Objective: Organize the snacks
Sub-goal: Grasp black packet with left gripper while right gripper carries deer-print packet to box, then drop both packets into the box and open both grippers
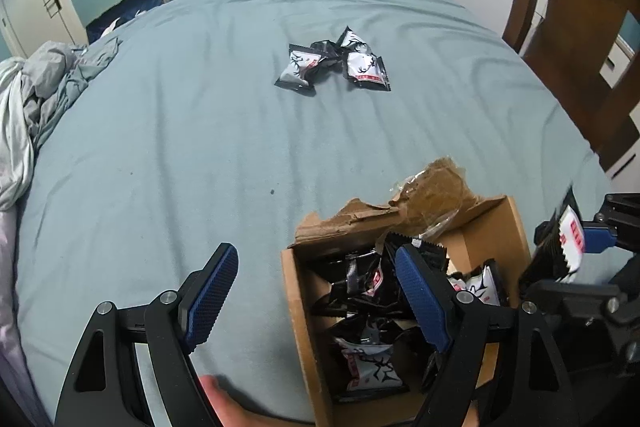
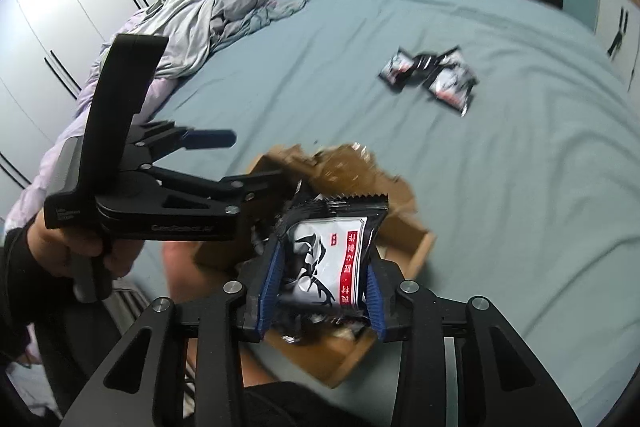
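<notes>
So the cardboard box point(image 1: 298, 311) is cut off at the bottom edge of the left wrist view, and the left tongs point(image 1: 316, 297) plus their black arms cover a good chunk of what's inside. I can make out at least three packets in the box point(image 1: 370, 371), but it's a dark crinkly jumble, so an exact count isn't possible. In the right wrist view the box is mostly hidden behind the held packet and blurry too.

The snacks are small sealed packets, black foil with a white panel, a black antler-like drawing and a red strip of characters I can't read. Zigzag cut edges on the ends.

Out on the blue-grey bed sheet point(image 1: 160, 147), well apart from the box, sits a little pile of loose packets point(image 1: 332, 61). Looks like four, overlapping, with one mostly buried, so call it three or four.

The left tongs are spread wide with nothing between them, one finger over the sheet, the other over the box. The right tongs point(image 2: 322, 291) are clamped on one packet point(image 2: 328, 259), pads pressing both sides, held above the box.

One box with a torn flap point(image 1: 432, 187), two tongs, a rumpled heap of bedding point(image 1: 36, 99) at the bed's edge, and a wooden chair point(image 1: 568, 39) beside the bed.
</notes>
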{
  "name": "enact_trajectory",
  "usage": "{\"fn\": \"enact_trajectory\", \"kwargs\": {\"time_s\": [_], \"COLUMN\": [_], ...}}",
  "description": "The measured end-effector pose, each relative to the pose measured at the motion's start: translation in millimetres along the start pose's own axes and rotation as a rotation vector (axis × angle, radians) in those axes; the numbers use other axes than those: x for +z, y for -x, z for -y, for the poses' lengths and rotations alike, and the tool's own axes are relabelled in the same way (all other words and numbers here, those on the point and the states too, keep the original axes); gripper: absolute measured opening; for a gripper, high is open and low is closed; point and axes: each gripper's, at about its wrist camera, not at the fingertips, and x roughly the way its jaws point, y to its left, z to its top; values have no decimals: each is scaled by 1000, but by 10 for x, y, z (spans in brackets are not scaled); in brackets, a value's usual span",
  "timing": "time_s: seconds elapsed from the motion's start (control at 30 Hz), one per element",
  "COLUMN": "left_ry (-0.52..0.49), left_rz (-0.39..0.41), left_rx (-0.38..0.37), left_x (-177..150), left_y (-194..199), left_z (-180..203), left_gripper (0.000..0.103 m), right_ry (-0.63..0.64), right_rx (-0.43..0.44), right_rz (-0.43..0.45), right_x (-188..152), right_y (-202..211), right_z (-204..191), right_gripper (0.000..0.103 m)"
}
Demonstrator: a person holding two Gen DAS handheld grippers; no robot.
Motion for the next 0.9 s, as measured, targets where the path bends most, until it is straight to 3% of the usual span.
{"fn": "enact_trajectory", "kwargs": {"time_s": [0.17,0.53,0.73,0.9], "left_ry": [4,18,5,-4], "left_rz": [-3,-1,-5,-6], "left_rx": [0,-5,-6,14], "left_x": [-8,-3,1,14], "left_y": [3,12,3,2], "left_z": [1,-9,19,41], "left_gripper": [82,82,82,82], "right_ry": [-18,-106,-171,-207], "right_rx": [-40,-117,-220,-251], "right_rz": [14,192,200,187], "right_x": [51,37,28,106], "right_y": [1,237,239,229], "right_z": [-20,133,265,287], "right_gripper": [67,72,72,72]}}
